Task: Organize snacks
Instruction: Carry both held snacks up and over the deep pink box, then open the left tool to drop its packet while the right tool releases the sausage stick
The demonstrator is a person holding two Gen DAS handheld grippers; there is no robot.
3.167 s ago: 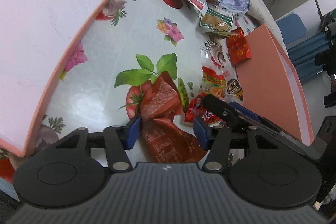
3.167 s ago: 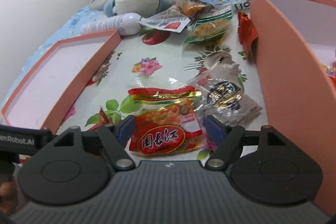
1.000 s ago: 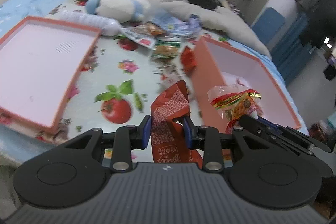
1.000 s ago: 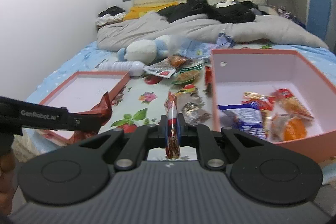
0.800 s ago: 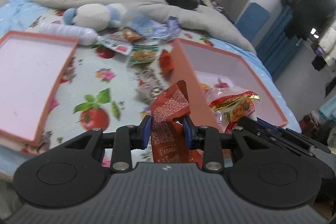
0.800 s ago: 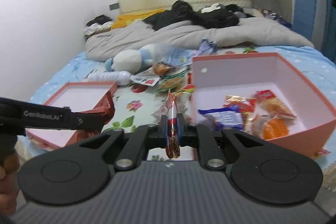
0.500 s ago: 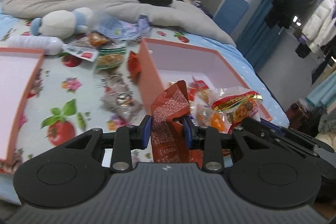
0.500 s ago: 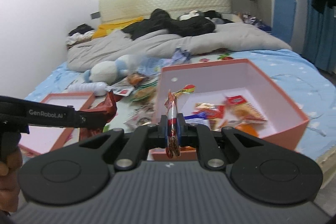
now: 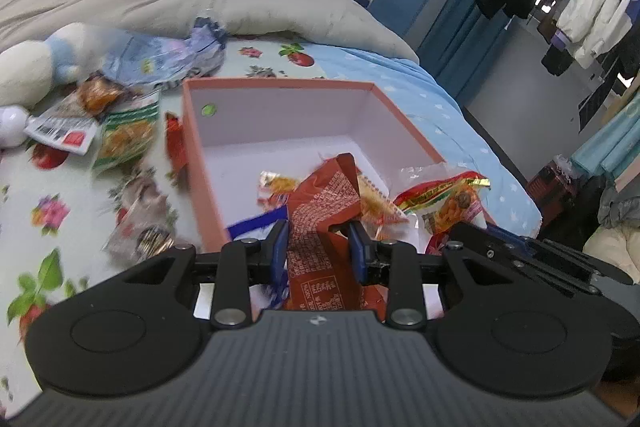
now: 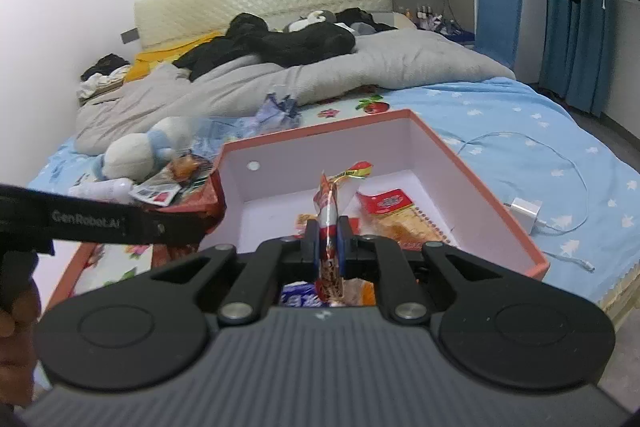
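Blurring loose wrappers (image 9: 132, 227) beside the salmon box (image 9: 280, 85); hiding box contents behind both tools. Left gripper (image 9: 320, 251) clamping a crumpled red packet (image 9: 324, 211), right gripper (image 10: 327, 237) pinching an orange snack bag (image 10: 329, 211) edge-on. Now hovering over the box, no longer over the floral cloth (image 9: 60, 187).

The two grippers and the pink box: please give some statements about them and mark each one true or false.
1. The left gripper holds a dark red snack packet. True.
2. The right gripper is open and holds nothing. False: it is shut on a thin snack bag.
3. The pink box holds no snacks. False: several packets already lie inside.
4. A white charger lies on the blue sheet beside the box. True.
5. A green snack packet lies outside the box. True.
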